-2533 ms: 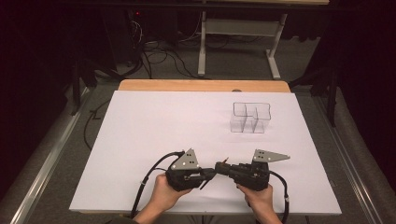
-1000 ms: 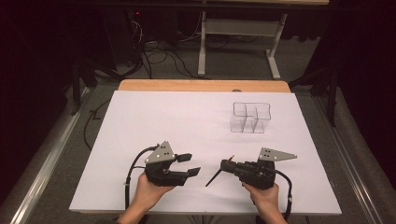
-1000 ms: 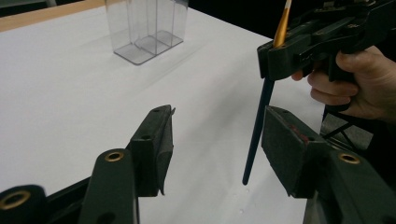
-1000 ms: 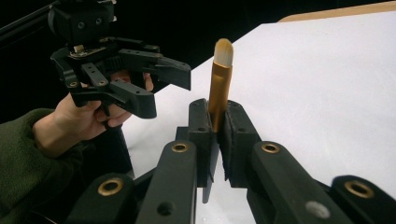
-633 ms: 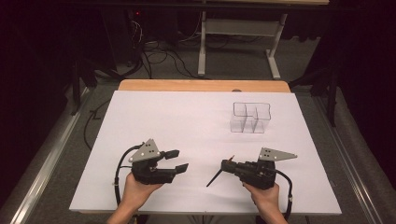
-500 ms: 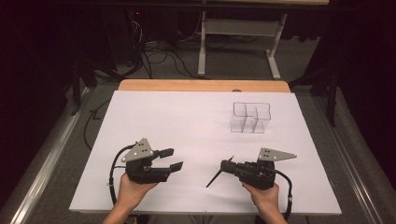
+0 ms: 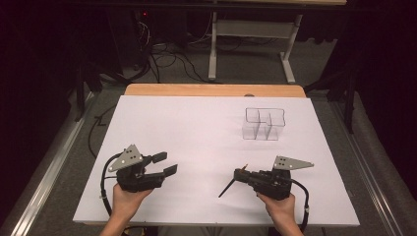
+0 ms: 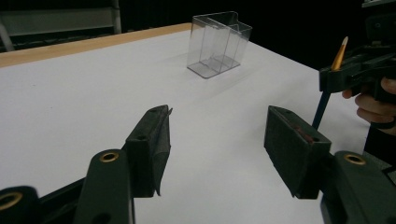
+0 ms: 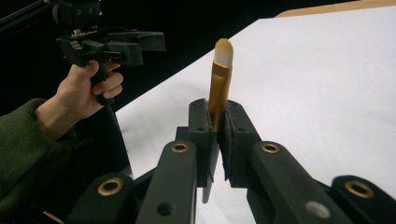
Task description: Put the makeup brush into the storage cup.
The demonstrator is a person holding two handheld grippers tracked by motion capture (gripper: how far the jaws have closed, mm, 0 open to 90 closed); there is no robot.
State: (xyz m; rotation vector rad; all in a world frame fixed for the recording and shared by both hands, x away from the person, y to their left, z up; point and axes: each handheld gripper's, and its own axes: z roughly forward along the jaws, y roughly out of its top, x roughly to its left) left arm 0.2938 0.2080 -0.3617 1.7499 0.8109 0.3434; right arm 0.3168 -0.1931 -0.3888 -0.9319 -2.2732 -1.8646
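- Since the earlier frames your left gripper (image 7: 164, 164) has drawn away to the left, off the brush and well apart from your right gripper (image 7: 239, 173), which has kept its place.
- Your left gripper's jaws stand spread with nothing between them, above the bare white table (image 7: 196, 128).
- Your right gripper's jaws are pressed together on the brush (image 9: 219, 84), pinching its gold collar just below the pale bristle tip.
- From above, the brush's dark handle (image 7: 226, 189) slants down toward the table near its front edge.
- Farther back on the right stands a clear plastic organizer (image 7: 264, 123) with several compartments, well apart from both grippers.
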